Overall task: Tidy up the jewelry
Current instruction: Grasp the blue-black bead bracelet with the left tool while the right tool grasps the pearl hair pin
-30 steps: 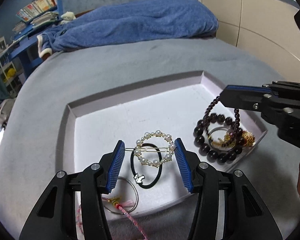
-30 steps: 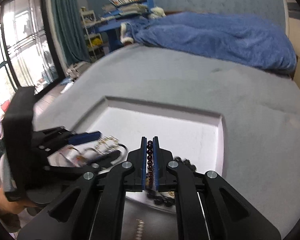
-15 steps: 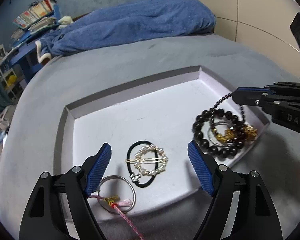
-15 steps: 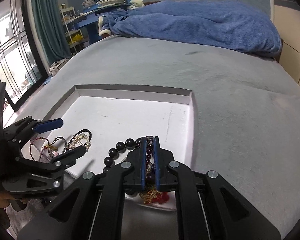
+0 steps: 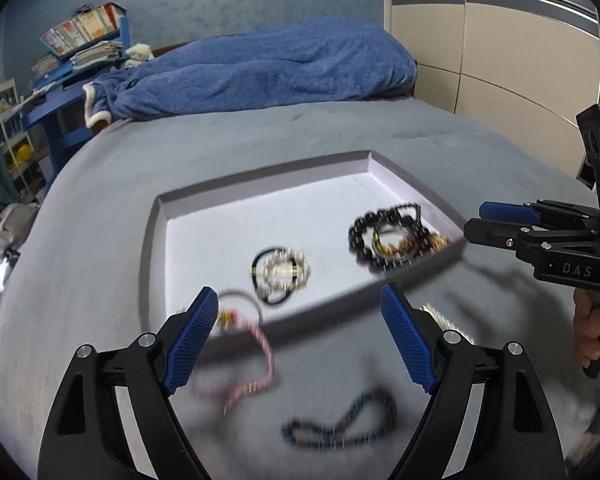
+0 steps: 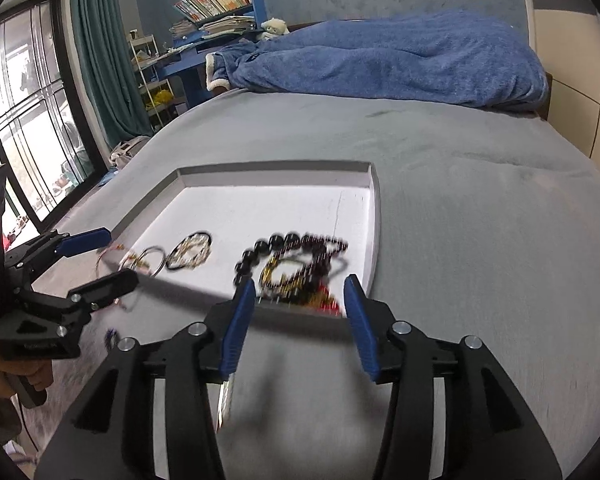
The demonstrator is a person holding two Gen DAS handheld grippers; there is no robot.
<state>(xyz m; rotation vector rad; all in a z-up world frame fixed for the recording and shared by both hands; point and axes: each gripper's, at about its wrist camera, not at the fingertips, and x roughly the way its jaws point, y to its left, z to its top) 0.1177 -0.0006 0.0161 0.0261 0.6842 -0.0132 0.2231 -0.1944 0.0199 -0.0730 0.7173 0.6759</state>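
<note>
A white tray (image 5: 204,240) lies sunk in the grey bed. At its right end is a pile of dark bead bracelets (image 5: 384,236) (image 6: 296,256). A pearl ring clip (image 5: 280,272) (image 6: 190,252) rests on a black hair tie. A silver ring with a pink cord (image 5: 260,344) hangs over the near rim. A blue bead chain (image 5: 340,428) lies on the bed under my left gripper (image 5: 298,300) (image 6: 120,256). Its jaws are opening with nothing between them. My right gripper (image 6: 299,284) (image 5: 476,220) hangs just short of the bead pile, jaws opening and holding nothing.
A blue blanket (image 5: 260,68) is heaped at the far end of the bed. A blue shelf with books (image 6: 220,4) and a window (image 6: 24,120) stand at the left, and a beige wardrobe (image 5: 500,40) at the right. A blurred silvery chain (image 6: 226,396) lies under the right gripper.
Both grippers drew back from the tray toward its near edge and opened. The left let the pearl clip go onto the hair tie. The right dropped its dark bead string on the pile.
</note>
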